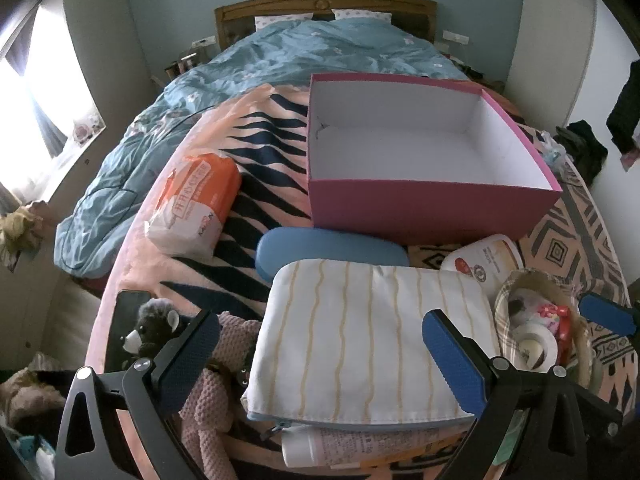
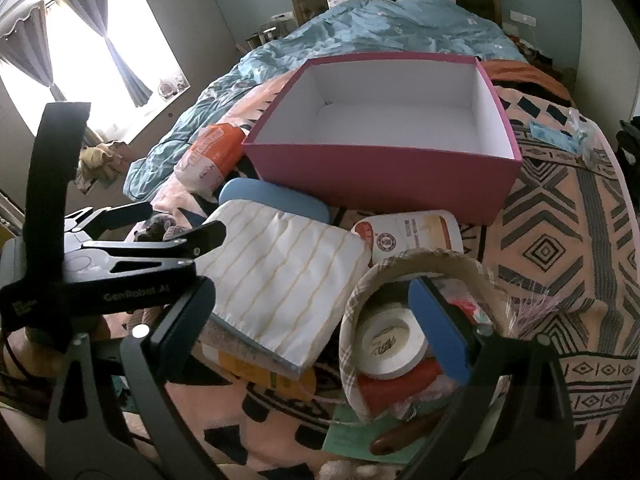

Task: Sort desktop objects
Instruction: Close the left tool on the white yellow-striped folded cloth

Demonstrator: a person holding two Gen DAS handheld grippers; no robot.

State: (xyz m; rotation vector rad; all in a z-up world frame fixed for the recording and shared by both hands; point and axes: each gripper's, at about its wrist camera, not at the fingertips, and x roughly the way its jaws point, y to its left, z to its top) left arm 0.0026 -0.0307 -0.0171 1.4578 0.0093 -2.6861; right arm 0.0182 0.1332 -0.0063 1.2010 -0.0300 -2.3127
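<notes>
At the bed's near edge, the left hand-held gripper (image 1: 320, 360) stood wide astride the striped pouch (image 1: 372, 344), apparently to lift it toward the empty pink box (image 1: 432, 208), while the right hand-held gripper (image 2: 312, 344) gaped wide.

"GenRobot AI" marks the left gripper (image 2: 176, 236) (other print illegible).

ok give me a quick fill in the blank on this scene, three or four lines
1. The pink box holds ____ items right now.
2. The striped pouch has wavy lines coloured ____.
3. The roll of tape lies inside the ____.
4. The left hand-held gripper has its jaws spread either side of the ____ pouch, not touching it; the right hand-held gripper is open too.

Missing words: no; yellow; basket; striped
</notes>
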